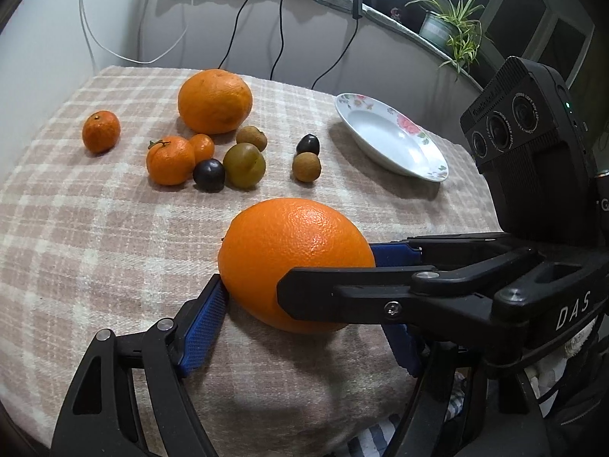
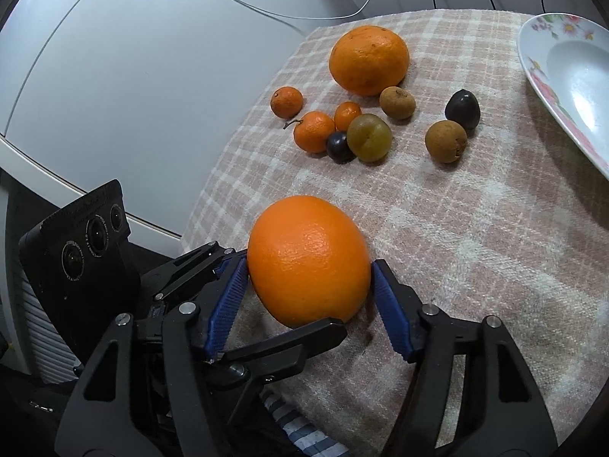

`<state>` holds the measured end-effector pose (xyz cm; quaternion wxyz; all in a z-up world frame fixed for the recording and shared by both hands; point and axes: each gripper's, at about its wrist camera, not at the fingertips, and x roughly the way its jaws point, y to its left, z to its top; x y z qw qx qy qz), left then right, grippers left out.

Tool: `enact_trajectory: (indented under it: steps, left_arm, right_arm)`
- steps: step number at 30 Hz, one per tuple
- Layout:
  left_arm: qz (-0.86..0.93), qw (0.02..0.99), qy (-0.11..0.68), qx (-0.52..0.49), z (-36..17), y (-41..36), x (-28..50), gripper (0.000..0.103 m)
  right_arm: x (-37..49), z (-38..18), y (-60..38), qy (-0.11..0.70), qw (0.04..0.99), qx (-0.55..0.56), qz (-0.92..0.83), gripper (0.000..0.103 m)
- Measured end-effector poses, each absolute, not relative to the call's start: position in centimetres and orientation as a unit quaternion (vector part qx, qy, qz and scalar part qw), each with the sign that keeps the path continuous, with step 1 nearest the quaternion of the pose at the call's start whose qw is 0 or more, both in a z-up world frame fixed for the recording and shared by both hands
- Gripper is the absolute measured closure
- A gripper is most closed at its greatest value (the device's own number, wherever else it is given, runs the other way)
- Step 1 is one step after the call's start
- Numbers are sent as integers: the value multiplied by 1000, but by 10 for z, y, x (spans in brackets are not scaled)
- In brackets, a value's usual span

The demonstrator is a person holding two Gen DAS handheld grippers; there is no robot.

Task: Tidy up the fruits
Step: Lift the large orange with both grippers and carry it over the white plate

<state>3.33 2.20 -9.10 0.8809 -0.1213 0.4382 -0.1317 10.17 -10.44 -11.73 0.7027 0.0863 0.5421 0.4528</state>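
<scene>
A large orange (image 1: pixel 293 262) (image 2: pixel 308 259) rests on the checked cloth near the front edge. Both grippers close on it at once. My right gripper (image 2: pixel 310 289) has its blue pads on the orange's left and right sides. My left gripper (image 1: pixel 304 304) holds it too; its left pad (image 1: pixel 203 327) touches the orange, and its right pad is hidden behind the right gripper's black finger (image 1: pixel 342 297). A white flowered plate (image 1: pixel 392 137) (image 2: pixel 571 80) stands empty at the right.
Farther back lie a second big orange (image 1: pixel 215 101) (image 2: pixel 368 60), three mandarins (image 1: pixel 170 160), two dark plums (image 1: pixel 208 175), a green plum (image 1: pixel 243 165) and two brown longans (image 1: pixel 306 166). Cables hang behind the table.
</scene>
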Motion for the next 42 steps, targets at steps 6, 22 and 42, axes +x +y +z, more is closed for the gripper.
enact_trajectory:
  steps: [6, 22, 42]
  left_arm:
    - [-142, 884, 432, -113, -85, 14, 37, 27]
    - [-198, 894, 395, -73, -60, -39, 76, 27]
    - [-233, 889, 390, -59, -54, -89, 136, 26]
  right_arm:
    - [103, -109, -119, 534, 712, 95, 446, 34]
    - [129, -77, -183, 494, 766, 125, 392, 34]
    - [167, -66, -233, 474, 804, 135, 332, 34]
